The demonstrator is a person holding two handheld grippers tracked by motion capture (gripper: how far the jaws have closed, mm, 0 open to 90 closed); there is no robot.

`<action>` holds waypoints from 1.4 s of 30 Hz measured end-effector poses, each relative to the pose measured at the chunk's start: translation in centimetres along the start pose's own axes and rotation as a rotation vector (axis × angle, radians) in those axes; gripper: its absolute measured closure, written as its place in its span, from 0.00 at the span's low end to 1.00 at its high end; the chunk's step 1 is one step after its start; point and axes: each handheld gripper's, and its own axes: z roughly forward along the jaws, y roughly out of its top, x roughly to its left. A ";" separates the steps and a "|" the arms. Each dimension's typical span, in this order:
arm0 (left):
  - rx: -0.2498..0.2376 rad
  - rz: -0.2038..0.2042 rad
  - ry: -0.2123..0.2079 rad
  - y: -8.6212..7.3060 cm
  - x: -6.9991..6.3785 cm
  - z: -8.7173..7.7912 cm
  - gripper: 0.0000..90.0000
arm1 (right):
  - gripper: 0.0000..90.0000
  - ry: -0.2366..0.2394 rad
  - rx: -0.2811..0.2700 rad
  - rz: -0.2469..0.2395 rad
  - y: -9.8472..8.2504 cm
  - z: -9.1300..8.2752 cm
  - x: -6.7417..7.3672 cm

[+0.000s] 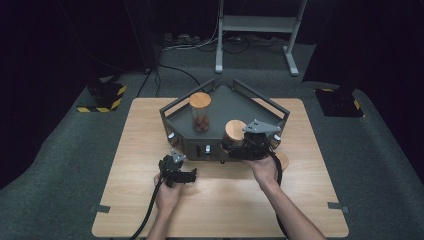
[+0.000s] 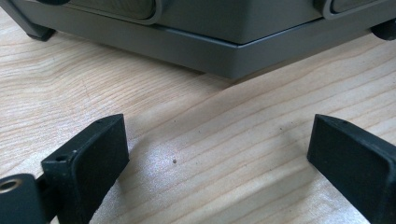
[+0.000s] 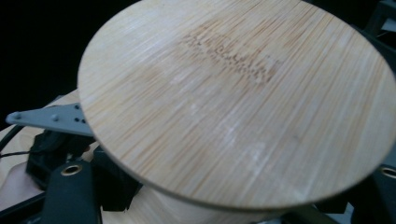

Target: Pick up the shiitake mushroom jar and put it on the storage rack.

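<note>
A grey angular tray stands on the wooden table. At its back left stands a clear jar with a bamboo lid and brown pieces inside. My right gripper is shut on a second bamboo-lidded jar at the tray's front right. That jar's round lid sits close before the right gripper in its own view, with a black finger at the lower left. My left gripper rests low in front of the tray. It is open, with bare wood between its fingers.
The tray's base edge lies just ahead of the left gripper. A round wooden disc lies on the table right of my right hand. Beyond the table are dark carpet, cables and a metal stand.
</note>
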 end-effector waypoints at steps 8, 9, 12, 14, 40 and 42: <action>0.000 0.001 0.000 0.0 0.0 0.0 0.06 | 0.28 -0.034 -0.003 0.034 0.9 0.6 -0.9; 0.000 0.000 0.000 0.0 0.0 0.0 0.06 | 0.28 -0.037 -0.005 0.035 1.0 0.6 -1.0; -0.001 -0.004 -0.001 0.0 0.0 0.0 0.06 | 0.28 -0.048 -0.001 0.032 1.4 0.9 -1.2; -0.002 -0.003 0.000 0.0 0.0 0.0 0.06 | 0.28 -0.052 0.001 0.038 1.6 1.1 -1.4; -0.002 -0.004 0.000 0.0 0.0 0.0 0.06 | 0.28 -0.142 0.081 0.061 3.0 4.5 -3.1; -0.003 -0.008 -0.001 0.0 -0.1 0.0 0.06 | 0.28 -0.143 0.086 0.063 3.0 4.7 -3.2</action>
